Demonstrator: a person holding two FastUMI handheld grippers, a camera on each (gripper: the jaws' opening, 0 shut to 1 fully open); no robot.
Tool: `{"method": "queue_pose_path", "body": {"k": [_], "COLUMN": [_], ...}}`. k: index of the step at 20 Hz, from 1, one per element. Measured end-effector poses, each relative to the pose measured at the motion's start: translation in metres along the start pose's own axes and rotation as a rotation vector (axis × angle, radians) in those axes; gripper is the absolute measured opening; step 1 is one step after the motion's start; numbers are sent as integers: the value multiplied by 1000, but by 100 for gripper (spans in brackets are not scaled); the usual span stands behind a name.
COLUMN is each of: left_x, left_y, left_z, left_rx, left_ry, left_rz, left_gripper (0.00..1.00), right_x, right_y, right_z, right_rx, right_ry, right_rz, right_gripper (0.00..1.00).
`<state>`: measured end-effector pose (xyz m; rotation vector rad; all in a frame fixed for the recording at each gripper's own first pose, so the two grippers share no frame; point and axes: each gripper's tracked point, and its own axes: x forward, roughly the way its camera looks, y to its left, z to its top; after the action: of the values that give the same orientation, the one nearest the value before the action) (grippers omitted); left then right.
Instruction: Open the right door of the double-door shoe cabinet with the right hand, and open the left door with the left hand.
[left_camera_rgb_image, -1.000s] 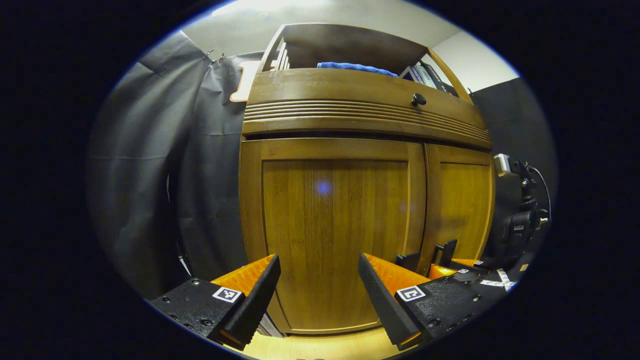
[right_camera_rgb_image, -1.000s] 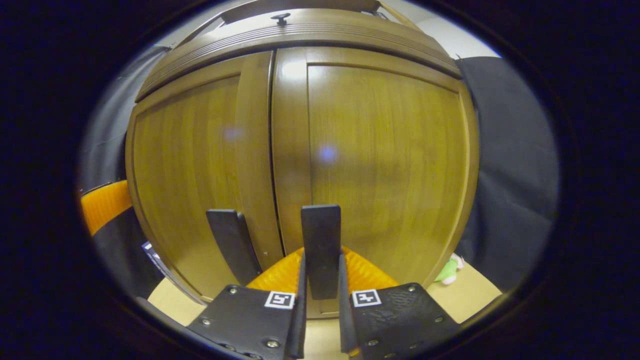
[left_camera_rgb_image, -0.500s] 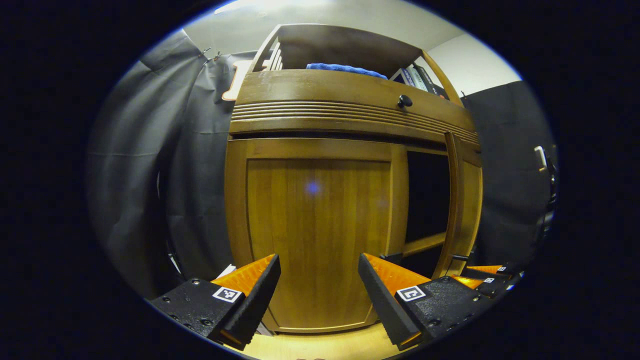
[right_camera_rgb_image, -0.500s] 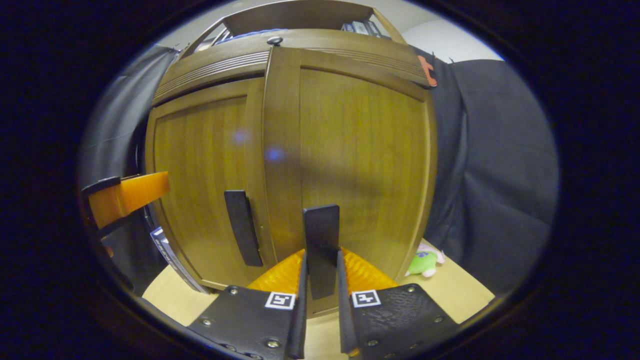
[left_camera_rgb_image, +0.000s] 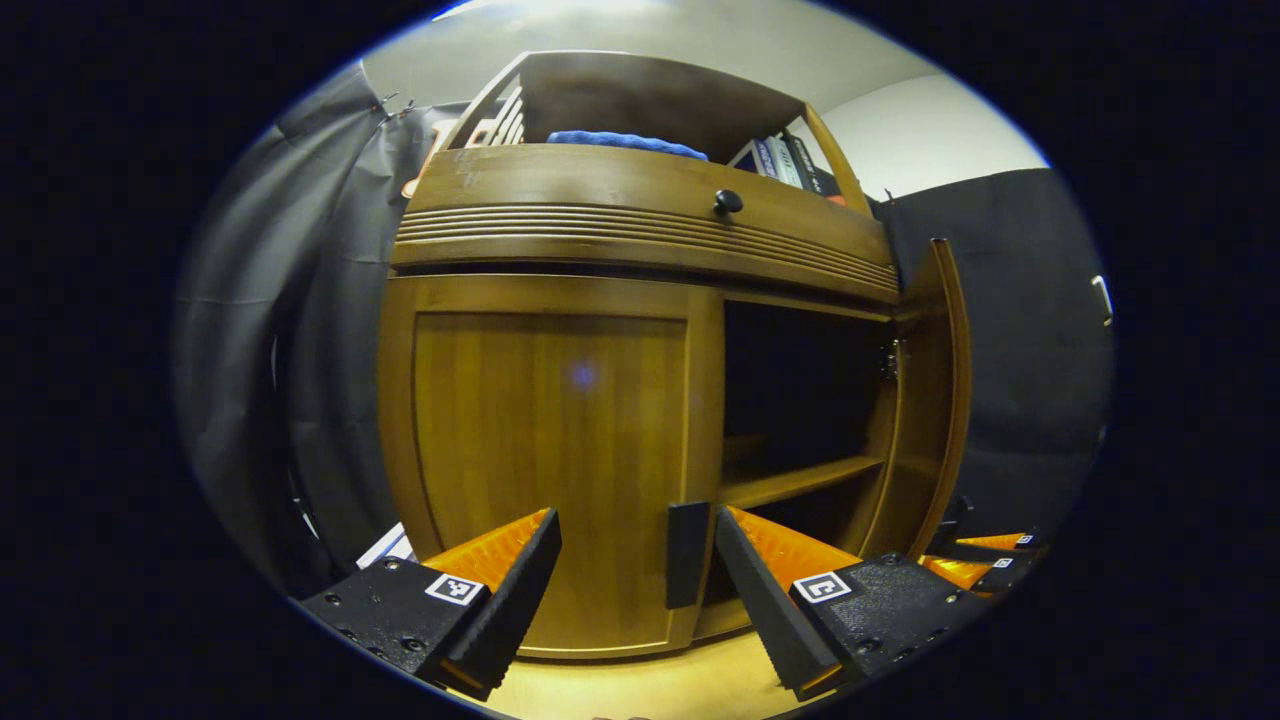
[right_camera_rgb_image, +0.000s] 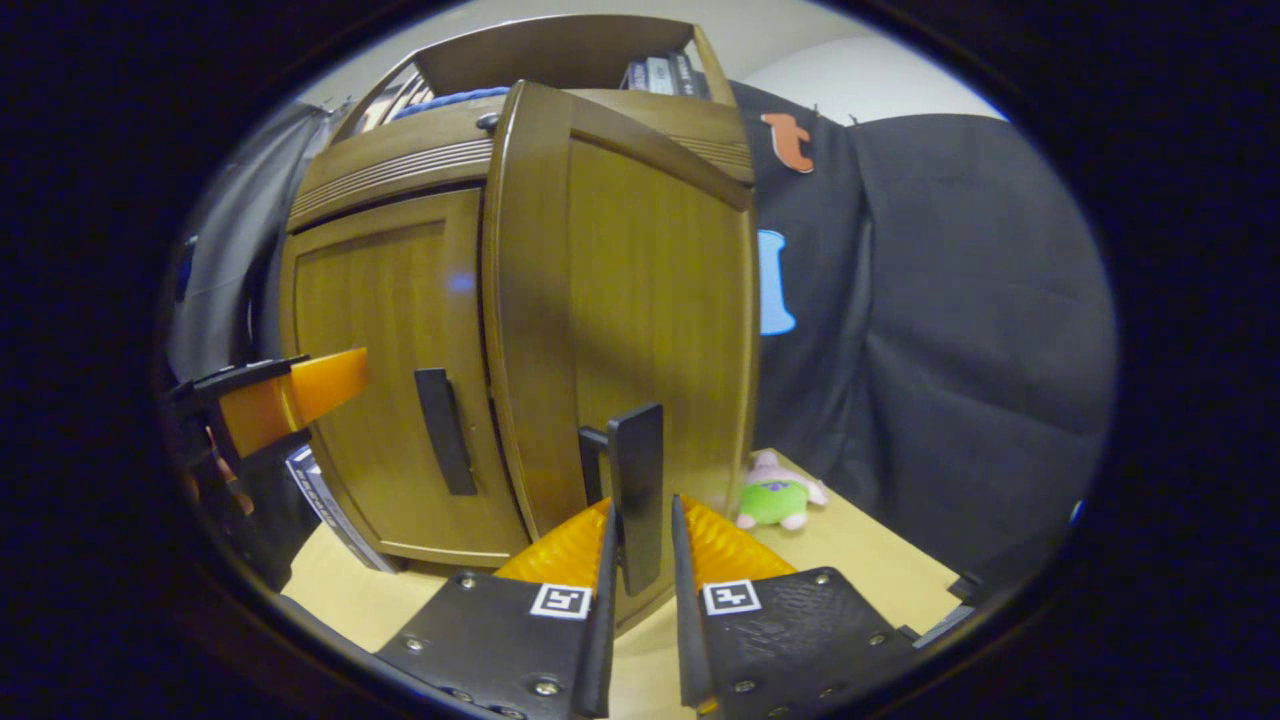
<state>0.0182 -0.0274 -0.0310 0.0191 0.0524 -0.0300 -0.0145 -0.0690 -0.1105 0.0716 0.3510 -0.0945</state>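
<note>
In the right gripper view, the right gripper (right_camera_rgb_image: 640, 560) is seen clamped on the flat black bar handle (right_camera_rgb_image: 638, 495) of the brown wooden right door (right_camera_rgb_image: 650, 300), both fingers pressed against the handle's sides. That door is swung well out from the wooden double-door shoe cabinet (left_camera_rgb_image: 640, 215), so the first part of the task is judged largely done. Ahead and to the left of this gripper, the closed wooden left door (right_camera_rgb_image: 375, 370) is seen with its own black bar handle (right_camera_rgb_image: 445, 430) untouched, and a small green and pink plush toy (right_camera_rgb_image: 778, 495) lies on the pale floor to the right, beyond the open door. In the left gripper view, the left gripper (left_camera_rgb_image: 635, 590) is held with its fingers spread wide and nothing between them; the left door's handle (left_camera_rgb_image: 687, 555) stands just ahead, between the fingertips but apparently not yet touched, though the fisheye makes depth hard to judge. Farther back, a dark interior with a wooden shelf (left_camera_rgb_image: 800, 480) is exposed. Grasping and pulling the left door is what remains.
</note>
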Motion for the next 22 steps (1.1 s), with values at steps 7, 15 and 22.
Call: {"method": "queue_pose_path", "body": {"k": [7, 15, 22], "left_x": [-9, -10, 0], "left_y": [-35, -39, -35], "left_z": [-3, -13, -24], "left_rx": [3, 2, 3], "left_ry": [18, 51, 79], "left_rz": [-72, -82, -77], "left_gripper": [97, 95, 95], "right_x": [-22, -37, -52], "right_y": [-50, -95, -153], "right_z": [5, 3, 4], "right_rx": [34, 49, 56], "right_ry": [-28, -36, -46], "right_rz": [-99, -193, -330], "right_gripper": [26, 26, 24]}}
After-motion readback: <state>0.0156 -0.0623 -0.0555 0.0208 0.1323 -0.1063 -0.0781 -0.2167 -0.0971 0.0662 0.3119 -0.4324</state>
